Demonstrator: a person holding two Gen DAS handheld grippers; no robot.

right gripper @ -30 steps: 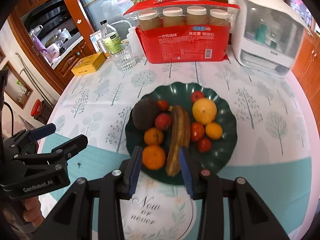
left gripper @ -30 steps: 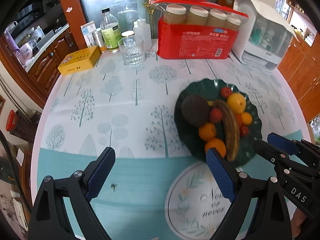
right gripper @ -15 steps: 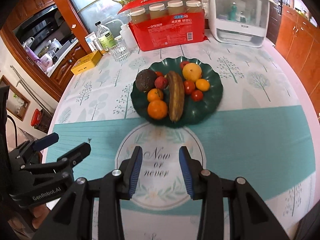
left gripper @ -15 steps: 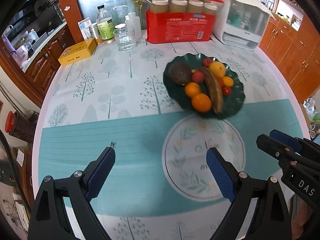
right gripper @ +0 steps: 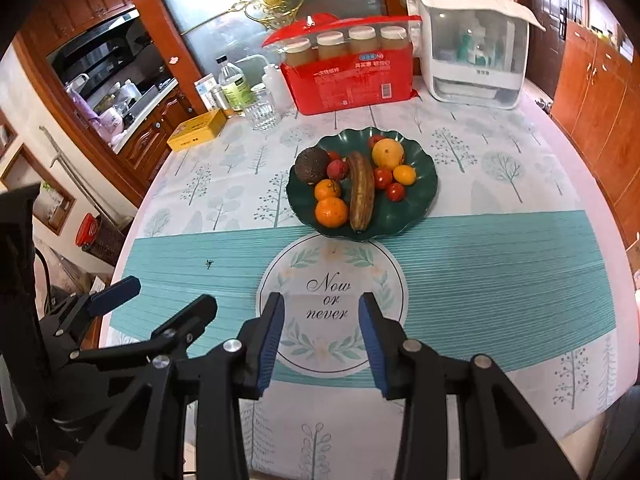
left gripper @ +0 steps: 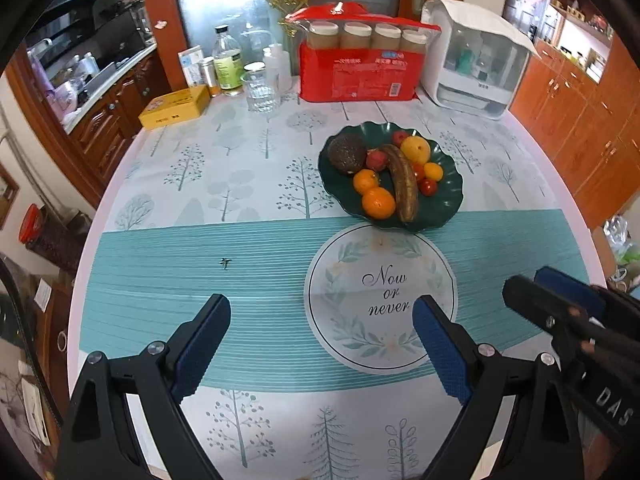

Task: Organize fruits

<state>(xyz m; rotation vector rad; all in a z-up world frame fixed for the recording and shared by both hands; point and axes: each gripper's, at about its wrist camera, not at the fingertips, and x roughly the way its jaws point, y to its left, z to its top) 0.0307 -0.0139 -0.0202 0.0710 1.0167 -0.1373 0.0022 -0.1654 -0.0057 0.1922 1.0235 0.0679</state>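
A dark green scalloped plate (left gripper: 448,196) (right gripper: 420,196) holds a brown banana (right gripper: 362,194), a dark avocado (right gripper: 311,164), oranges (right gripper: 331,212), a yellow citrus (right gripper: 387,153) and small red fruits. It stands mid-table, beyond a round "Now or never" print. My left gripper (left gripper: 320,344) is open and empty, near the table's front edge. My right gripper (right gripper: 322,340) is open and empty, also near the front, well short of the plate. Each gripper shows in the other's view: the right one (left gripper: 560,300) and the left one (right gripper: 156,300).
At the table's back stand a red pack of paper cups (right gripper: 348,76), a white dispenser box (right gripper: 472,48), a glass (right gripper: 262,112), bottles (right gripper: 234,84) and a yellow tin (right gripper: 198,130). Wooden cabinets flank the round table.
Both grippers have pulled back and up from the plate toward the table's front edge. The plate now looks smaller and farther. Both grippers stay open.
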